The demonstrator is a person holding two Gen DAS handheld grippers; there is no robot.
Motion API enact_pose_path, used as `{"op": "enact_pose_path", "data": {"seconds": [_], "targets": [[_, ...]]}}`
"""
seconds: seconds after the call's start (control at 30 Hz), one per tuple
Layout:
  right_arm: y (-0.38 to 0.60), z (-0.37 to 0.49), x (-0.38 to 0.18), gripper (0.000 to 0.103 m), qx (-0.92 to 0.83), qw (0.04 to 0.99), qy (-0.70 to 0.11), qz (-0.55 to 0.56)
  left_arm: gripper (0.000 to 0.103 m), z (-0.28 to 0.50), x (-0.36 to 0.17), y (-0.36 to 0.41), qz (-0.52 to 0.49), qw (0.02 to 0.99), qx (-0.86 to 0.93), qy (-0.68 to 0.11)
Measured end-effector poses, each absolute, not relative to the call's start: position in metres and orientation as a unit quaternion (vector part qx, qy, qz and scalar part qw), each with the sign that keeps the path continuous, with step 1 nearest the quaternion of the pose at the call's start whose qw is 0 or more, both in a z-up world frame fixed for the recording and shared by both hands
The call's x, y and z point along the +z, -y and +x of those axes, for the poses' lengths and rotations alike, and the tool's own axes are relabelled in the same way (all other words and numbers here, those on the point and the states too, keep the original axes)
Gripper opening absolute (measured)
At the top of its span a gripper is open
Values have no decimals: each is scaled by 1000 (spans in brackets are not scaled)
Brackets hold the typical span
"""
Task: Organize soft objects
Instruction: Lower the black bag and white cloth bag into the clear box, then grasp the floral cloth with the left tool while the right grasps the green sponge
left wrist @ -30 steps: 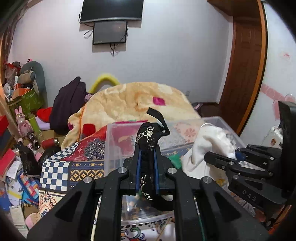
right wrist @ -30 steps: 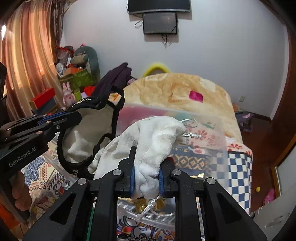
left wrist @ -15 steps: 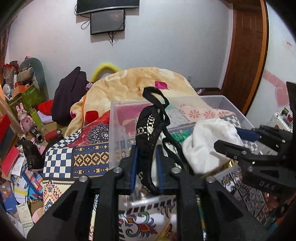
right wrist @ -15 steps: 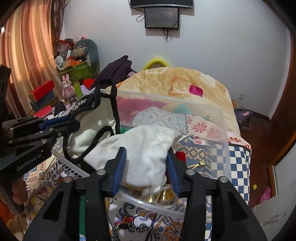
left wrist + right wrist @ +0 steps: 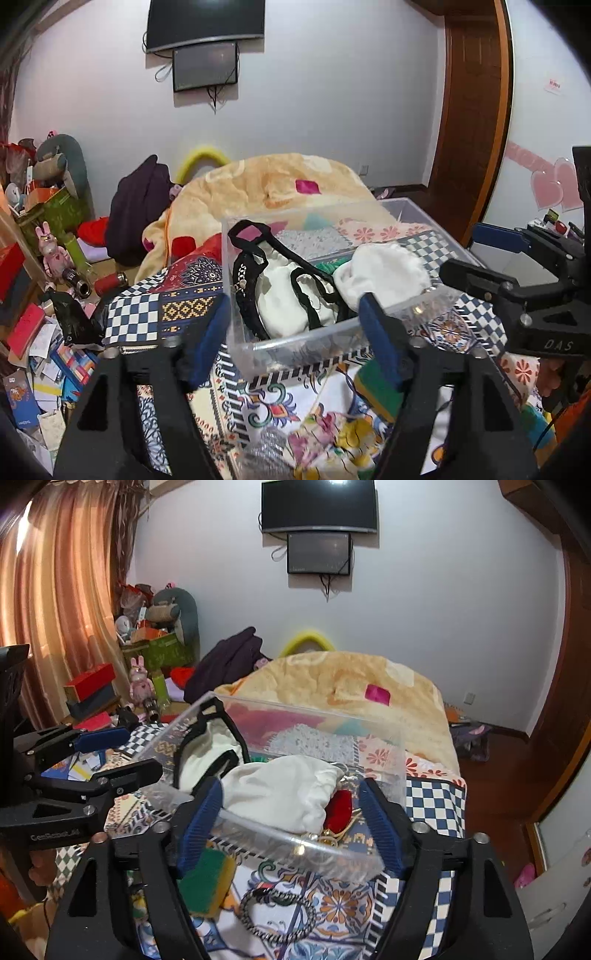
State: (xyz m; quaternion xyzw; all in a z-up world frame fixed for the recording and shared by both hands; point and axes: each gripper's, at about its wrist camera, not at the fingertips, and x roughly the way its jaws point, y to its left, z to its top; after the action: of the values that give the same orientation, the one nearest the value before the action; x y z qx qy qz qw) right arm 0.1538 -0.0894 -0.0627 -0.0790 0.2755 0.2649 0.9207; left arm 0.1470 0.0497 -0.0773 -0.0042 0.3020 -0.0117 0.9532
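A clear plastic bin [image 5: 295,343] [image 5: 295,845] stands on the patterned bedspread. In it lie a black-trimmed cream garment [image 5: 284,295] [image 5: 207,749] on the left and a white drawstring pouch [image 5: 384,273] [image 5: 284,794] on the right. My left gripper [image 5: 295,328] is open and empty just in front of the bin. My right gripper [image 5: 291,816] is open and empty at the bin's near rim, over the pouch. Each gripper also shows at the edge of the other's view [image 5: 517,277] [image 5: 92,753].
A green and yellow sponge [image 5: 205,882] and a black-and-white braided cord [image 5: 277,915] lie on the bedspread in front of the bin. A peach blanket [image 5: 351,686] is piled behind it. Boxes, toys and papers [image 5: 37,295] crowd the left side.
Both grippers opened and drew back. The black-trimmed garment left my left gripper and the white pouch left my right gripper; both now lie in the bin.
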Motion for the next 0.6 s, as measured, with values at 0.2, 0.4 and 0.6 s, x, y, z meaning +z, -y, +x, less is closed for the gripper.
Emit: {"op": "enact_pose_path", "data": {"seconds": [0.2,0.4,0.6], "targets": [[91,130,-60,80,274,923,-258,-76,83,119,-72,-52,-3,955,-12,-297],[87,114,-75,80,284,919,-264,-76,96,98,-87,-58,2,951,-7,-309],[73,109,-111,80,294,904,-299,-84,96,87,-113,-58,7,942,-12,-335]]}}
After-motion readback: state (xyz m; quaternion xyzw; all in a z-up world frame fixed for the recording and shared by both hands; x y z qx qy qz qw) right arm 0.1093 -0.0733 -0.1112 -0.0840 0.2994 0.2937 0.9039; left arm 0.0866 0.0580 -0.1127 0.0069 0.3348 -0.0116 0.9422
